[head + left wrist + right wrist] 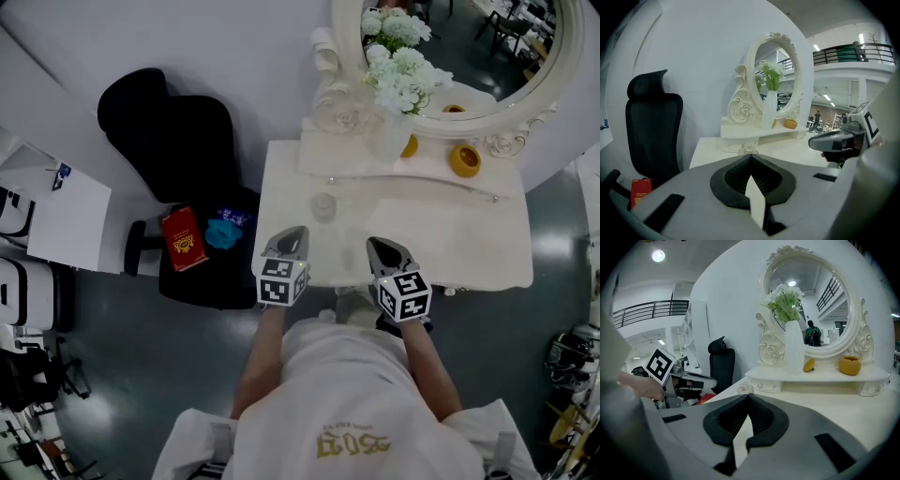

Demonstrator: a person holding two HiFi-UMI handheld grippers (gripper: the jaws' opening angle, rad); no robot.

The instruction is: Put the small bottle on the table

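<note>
A small clear glass bottle (323,206) stands on the white dressing table (469,244), left of its middle. It also shows just beyond the jaw tips in the left gripper view (749,149) and in the right gripper view (745,388). My left gripper (298,231) hovers at the table's front edge, slightly nearer than the bottle and apart from it. It is shut with nothing in it (750,155). My right gripper (373,242) is beside it over the front edge, to the bottle's right, its jaws closed tip to tip and empty (748,394).
An oval mirror (553,66), a white vase of flowers (394,131) and a yellow cup (465,159) stand on the raised back shelf. A black office chair (173,141) at the left holds a red box (184,239) and a blue item (225,231).
</note>
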